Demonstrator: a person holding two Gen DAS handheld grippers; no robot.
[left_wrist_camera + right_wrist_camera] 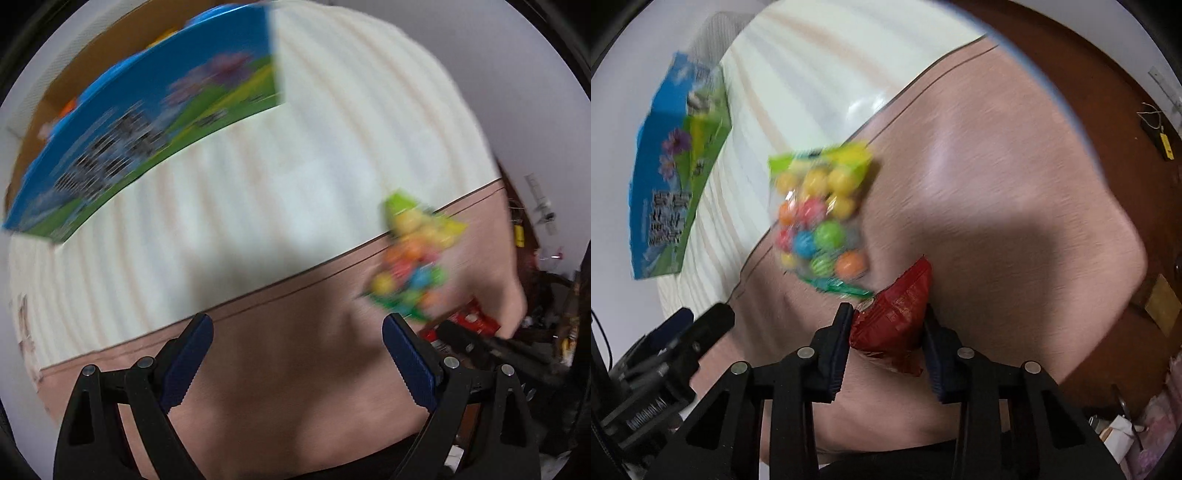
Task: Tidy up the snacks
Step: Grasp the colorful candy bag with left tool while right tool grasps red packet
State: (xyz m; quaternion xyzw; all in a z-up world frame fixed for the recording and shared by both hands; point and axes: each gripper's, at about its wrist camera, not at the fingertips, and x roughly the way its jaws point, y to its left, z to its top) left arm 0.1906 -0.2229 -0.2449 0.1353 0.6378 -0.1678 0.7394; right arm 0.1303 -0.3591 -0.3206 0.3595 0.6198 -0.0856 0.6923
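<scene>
My right gripper point(886, 308) is shut on a red snack packet point(894, 325), its pads pressing on both sides just above the pink tabletop point(997, 221). A clear bag of colourful candy balls point(820, 218) with a green header lies just beyond it, at the edge of the white striped cloth point(812, 74). My left gripper point(297, 319) hangs open over bare pink tabletop point(295, 376) with nothing between its fingers. From there the candy bag point(413, 266) is to the upper right and the red packet point(476, 319) at the right.
A blue and green printed box point(147, 140) lies on the striped cloth point(314, 147) at the upper left, also seen as a box point(676, 177) in the right wrist view. Behind it stands a brown cardboard box point(92, 81). Brown floor point(1089, 92) lies past the table's right edge.
</scene>
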